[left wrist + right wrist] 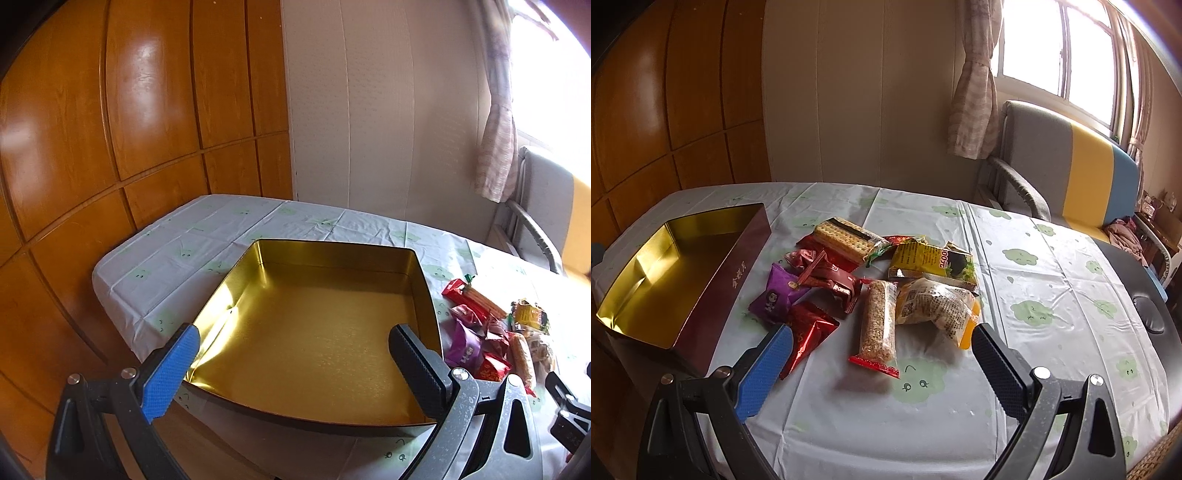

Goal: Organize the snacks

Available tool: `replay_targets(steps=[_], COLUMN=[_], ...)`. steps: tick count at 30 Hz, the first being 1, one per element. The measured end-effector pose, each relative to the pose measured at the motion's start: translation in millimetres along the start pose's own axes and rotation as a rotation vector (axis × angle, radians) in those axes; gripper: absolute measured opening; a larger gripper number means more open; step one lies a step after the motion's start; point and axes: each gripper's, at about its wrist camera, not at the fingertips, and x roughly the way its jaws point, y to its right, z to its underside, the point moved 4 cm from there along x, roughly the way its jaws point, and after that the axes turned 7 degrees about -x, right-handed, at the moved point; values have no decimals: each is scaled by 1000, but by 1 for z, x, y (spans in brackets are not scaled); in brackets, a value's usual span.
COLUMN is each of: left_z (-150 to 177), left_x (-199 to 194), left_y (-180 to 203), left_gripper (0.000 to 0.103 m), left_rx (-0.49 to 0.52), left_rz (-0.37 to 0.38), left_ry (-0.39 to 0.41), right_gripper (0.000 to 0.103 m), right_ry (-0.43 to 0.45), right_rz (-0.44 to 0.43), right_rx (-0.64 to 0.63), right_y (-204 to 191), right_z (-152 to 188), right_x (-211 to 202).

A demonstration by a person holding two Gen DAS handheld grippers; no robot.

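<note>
A square tin [314, 332] with a gold inside and dark red walls stands empty on the table; the right wrist view shows the tin [731, 273] at the left. My left gripper [293, 345] hangs open over its near edge, holding nothing. A pile of snack packets [491, 332] lies right of the tin. In the right wrist view I see a grain bar [879, 325], a purple packet [777, 295], red packets [809, 332], a cracker pack [846, 238], a yellow bag [931, 260] and a clear bag [934, 306]. My right gripper [882, 343] is open just before the grain bar.
The table wears a pale cloth [1034, 295] with green prints. Behind stand wood panelling [129, 129], a beige wall, a curtain [975, 85] and an armchair [1071, 173]. A dark object [1148, 314] lies at the right table edge.
</note>
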Motion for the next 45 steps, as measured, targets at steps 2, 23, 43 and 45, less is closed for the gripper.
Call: replay_targets(steps=[2,23,43,45], left_z=[0,11,44,47], left_x=[0,-2,-13,-14], left_y=[0,34,120,131], left_gripper=[103,103,103,103], left_rx=[3,119,363,382], left_rz=[-1,63,268,293], left_ry=[-1,-29,-89,-99], right_gripper=[99,99,99,99], right_ry=[-1,-39,-122,-120], right_rz=[2,-27,-99,-103], right_rx=[5,-49,68,73], right_y=[2,74,154,155], right_z=[0,-30,-29,-29], right_x=[1,7,47,47])
